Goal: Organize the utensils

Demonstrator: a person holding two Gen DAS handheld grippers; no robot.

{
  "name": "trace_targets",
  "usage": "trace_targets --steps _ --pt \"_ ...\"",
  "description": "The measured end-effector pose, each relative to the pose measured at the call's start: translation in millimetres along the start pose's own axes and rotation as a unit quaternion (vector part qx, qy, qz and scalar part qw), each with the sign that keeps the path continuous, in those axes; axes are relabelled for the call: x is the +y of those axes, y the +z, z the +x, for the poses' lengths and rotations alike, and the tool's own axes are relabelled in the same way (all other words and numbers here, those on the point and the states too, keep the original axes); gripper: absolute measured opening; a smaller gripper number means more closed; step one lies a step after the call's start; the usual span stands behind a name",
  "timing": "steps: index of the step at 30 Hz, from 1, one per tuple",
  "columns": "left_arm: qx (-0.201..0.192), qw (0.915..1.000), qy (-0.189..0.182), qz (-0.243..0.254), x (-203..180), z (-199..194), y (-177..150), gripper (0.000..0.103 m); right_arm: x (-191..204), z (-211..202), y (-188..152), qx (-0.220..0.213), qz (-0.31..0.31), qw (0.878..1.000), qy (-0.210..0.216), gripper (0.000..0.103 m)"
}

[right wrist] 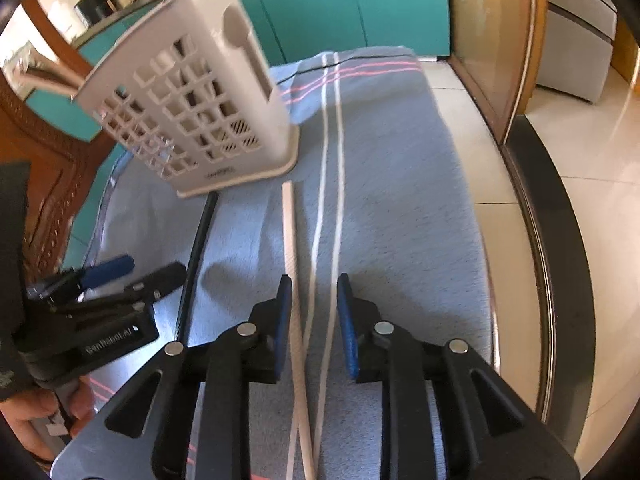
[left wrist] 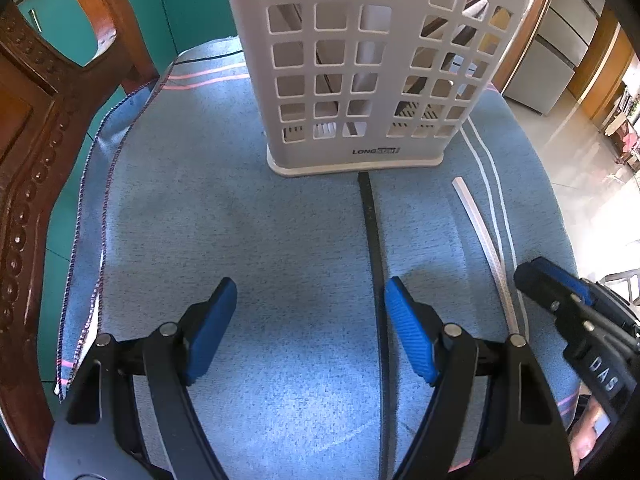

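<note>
A white perforated utensil holder [left wrist: 360, 68] stands upright on a blue cloth [left wrist: 248, 232], with several sticks inside it. A black chopstick [left wrist: 374, 248] lies on the cloth in front of it, just left of my left gripper's right finger. A white chopstick [left wrist: 486, 248] lies further right. My left gripper [left wrist: 310, 308] is open and empty above the cloth. My right gripper [right wrist: 314, 300] is open, low over the cloth, with the white chopstick [right wrist: 290, 240] running between its fingers beside the left pad. The holder [right wrist: 192, 112] and the black chopstick [right wrist: 198, 248] show in the right wrist view.
A carved wooden chair back [left wrist: 36, 152] stands at the left. The table's marble top and dark rim [right wrist: 536, 240] run along the right of the cloth. Teal cabinets [right wrist: 340, 4] are behind. White stripes [right wrist: 334, 184] are woven in the cloth.
</note>
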State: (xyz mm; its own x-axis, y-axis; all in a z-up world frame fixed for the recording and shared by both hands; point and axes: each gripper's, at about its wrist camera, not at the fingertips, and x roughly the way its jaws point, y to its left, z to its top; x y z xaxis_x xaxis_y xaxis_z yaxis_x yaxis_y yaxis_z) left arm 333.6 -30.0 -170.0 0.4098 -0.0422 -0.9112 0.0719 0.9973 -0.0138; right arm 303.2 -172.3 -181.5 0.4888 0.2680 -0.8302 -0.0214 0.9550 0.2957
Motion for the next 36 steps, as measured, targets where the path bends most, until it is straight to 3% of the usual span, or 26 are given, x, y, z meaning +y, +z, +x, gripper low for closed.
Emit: trace_targets --steps 7,15,18,20,27,34,36 --pt "-0.007 0.9997 -0.020 0.013 -7 1 1 0.078 -11 1 2 -0.002 0.037 0.999 0.003 0.031" --pt "-0.003 0.9994 -0.013 0.033 -17 10 0 0.076 -14 3 2 -0.001 0.047 0.999 -0.002 0.035" --pt "-0.010 0.9988 -0.020 0.043 -24 4 -5 0.057 -12 4 3 0.000 0.044 0.999 -0.001 0.038" --pt "-0.009 0.9987 -0.023 0.045 -22 2 -5 0.039 -12 4 3 -0.001 0.044 0.999 -0.001 0.039" --pt "0.003 0.9979 -0.027 0.059 -16 -5 -13 0.013 -12 4 3 -0.001 0.044 0.999 -0.001 0.039" --pt "0.002 0.9961 -0.025 0.085 -9 -16 -31 0.013 -14 0 3 -0.012 0.050 0.999 0.002 0.039" --pt "-0.004 0.9971 -0.018 0.074 -5 -14 -30 0.030 -11 -2 4 -0.018 0.044 0.999 0.004 0.039"
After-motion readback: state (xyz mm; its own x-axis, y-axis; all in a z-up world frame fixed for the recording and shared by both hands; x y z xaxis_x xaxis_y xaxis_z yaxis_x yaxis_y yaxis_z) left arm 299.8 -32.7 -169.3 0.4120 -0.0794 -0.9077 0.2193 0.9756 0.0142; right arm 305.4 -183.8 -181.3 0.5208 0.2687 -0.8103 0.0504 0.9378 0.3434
